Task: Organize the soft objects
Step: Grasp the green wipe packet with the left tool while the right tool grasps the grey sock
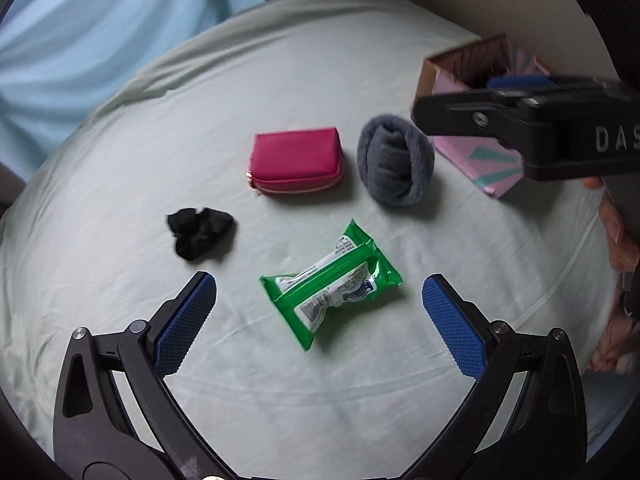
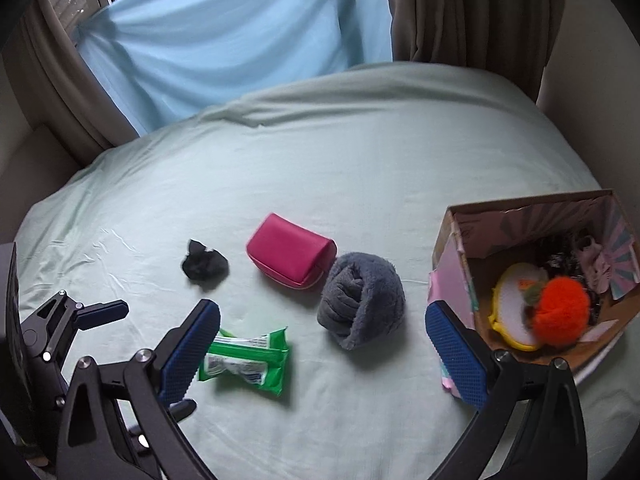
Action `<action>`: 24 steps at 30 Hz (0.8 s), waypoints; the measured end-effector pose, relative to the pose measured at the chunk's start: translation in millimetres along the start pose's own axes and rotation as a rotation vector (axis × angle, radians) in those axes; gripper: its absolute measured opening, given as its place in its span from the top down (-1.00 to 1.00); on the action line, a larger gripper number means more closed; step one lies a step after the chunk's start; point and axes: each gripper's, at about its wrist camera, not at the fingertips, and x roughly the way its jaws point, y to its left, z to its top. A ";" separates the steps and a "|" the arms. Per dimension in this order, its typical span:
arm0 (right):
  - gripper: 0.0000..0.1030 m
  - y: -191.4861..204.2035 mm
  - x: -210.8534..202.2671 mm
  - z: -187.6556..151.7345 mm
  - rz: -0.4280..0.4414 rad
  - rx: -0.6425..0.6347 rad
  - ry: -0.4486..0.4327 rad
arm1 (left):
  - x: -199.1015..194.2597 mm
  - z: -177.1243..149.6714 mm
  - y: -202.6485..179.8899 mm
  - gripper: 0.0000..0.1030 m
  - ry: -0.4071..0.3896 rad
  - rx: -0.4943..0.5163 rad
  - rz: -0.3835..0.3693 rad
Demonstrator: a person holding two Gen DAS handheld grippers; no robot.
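On the pale green bed sheet (image 1: 280, 80) lie a green wipes pack (image 1: 330, 289) (image 2: 246, 360), a pink zip pouch (image 1: 295, 165) (image 2: 291, 249), a rolled grey fleece (image 1: 394, 159) (image 2: 362, 299) and a black scrunchie (image 1: 200, 232) (image 2: 205, 265). My left gripper (image 1: 319, 322) is open and empty, just above the wipes pack, which lies between its fingers. My right gripper (image 2: 322, 354) is open and empty, with the grey fleece ahead between its fingers. It shows in the left wrist view (image 1: 520, 120) in front of the box.
A pink patterned cardboard box (image 2: 452, 264) (image 1: 460, 148) stands at the right; it holds an orange pompom (image 2: 562, 308), a yellow-rimmed item and dark and pink soft things. A blue curtain (image 2: 224, 40) and brown curtains hang behind the bed.
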 end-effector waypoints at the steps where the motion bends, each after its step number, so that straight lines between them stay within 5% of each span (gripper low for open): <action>1: -0.99 -1.3 8.8 -1.5 -0.002 -0.007 0.005 | 10.3 -1.3 -2.3 -0.99 0.003 0.016 0.005; 16: -0.97 -11.6 110.7 -18.4 -0.092 -0.098 0.049 | 111.0 -19.7 -22.3 -0.97 0.057 0.094 -0.043; 21: -0.67 -23.4 130.5 -15.4 -0.108 -0.064 0.072 | 122.8 -26.1 -16.1 -0.79 0.084 0.057 -0.070; 24: -0.51 -29.7 138.4 -14.2 -0.112 -0.049 0.089 | 122.3 -26.3 -15.4 -0.53 0.076 0.058 -0.067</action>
